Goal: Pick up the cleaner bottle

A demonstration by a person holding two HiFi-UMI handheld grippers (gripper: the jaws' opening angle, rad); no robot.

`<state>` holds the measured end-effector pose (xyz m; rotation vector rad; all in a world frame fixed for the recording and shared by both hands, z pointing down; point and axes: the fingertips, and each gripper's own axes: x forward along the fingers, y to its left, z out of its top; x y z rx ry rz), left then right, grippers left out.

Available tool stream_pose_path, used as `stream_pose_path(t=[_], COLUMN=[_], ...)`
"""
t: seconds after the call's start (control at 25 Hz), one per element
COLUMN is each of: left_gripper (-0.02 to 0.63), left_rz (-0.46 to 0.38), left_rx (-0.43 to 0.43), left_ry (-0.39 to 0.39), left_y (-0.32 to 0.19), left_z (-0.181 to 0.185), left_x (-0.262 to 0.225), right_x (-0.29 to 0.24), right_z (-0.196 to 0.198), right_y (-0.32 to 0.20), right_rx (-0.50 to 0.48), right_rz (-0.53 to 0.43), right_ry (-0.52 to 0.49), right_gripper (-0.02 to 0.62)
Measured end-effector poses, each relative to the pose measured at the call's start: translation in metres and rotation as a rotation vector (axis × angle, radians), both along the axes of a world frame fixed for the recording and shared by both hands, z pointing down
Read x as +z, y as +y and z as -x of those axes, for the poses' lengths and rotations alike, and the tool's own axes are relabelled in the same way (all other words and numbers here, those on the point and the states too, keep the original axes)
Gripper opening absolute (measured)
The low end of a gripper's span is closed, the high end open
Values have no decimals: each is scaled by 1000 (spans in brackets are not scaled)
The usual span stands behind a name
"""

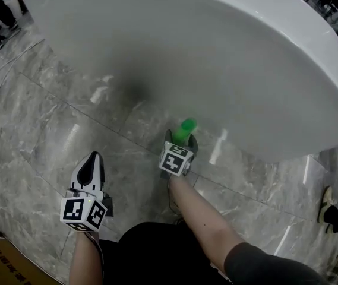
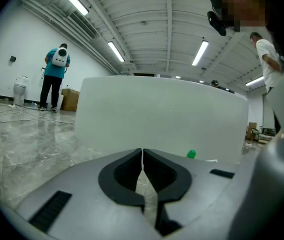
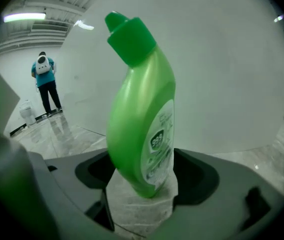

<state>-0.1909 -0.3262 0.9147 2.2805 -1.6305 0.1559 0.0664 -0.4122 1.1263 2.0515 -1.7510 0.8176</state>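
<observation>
The cleaner bottle point(image 1: 187, 129) is bright green with a bent neck and a green cap. It stands upright between the jaws of my right gripper point(image 1: 179, 142), just in front of the white tub. In the right gripper view the bottle point(image 3: 142, 109) fills the middle, its labelled lower body pinched by my right gripper point(image 3: 144, 176). I cannot tell whether its base is off the floor. My left gripper point(image 1: 91, 168) hovers over the marble floor to the left, shut and empty. In the left gripper view its jaws point(image 2: 142, 156) meet, and the bottle's green cap point(image 2: 191, 154) peeks out at the right.
A large white bathtub point(image 1: 216, 52) fills the upper part of the head view. Grey marble floor point(image 1: 44, 123) lies around it. A person in a teal shirt point(image 2: 57, 76) stands far off near a toilet point(image 2: 20, 89) and a cardboard box point(image 2: 70, 99). A shoe point(image 1: 326, 202) is at the right edge.
</observation>
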Motion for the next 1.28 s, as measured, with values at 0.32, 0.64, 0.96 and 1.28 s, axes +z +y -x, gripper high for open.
stream_pose_path(t=[0.32, 0.64, 0.96, 1.28], left_gripper=[20, 20, 20, 20], left_rz=[30, 38, 50, 56], left_rx=[-14, -7, -14, 2], left_ry=[-15, 12, 13, -6], left_y=[1, -3, -6, -6], left_z=[-4, -10, -6, -8], left_x=[15, 30, 41, 47], right_x=[7, 16, 20, 22], right_z=[-9, -30, -33, -34], right_y=[-9, -1, -9, -17], right_rx=[-35, -143, -258, -310], right_rz=[-7, -31, -105, -89], right_ry=[68, 123, 21, 14], right_gripper=[334, 333, 325, 213])
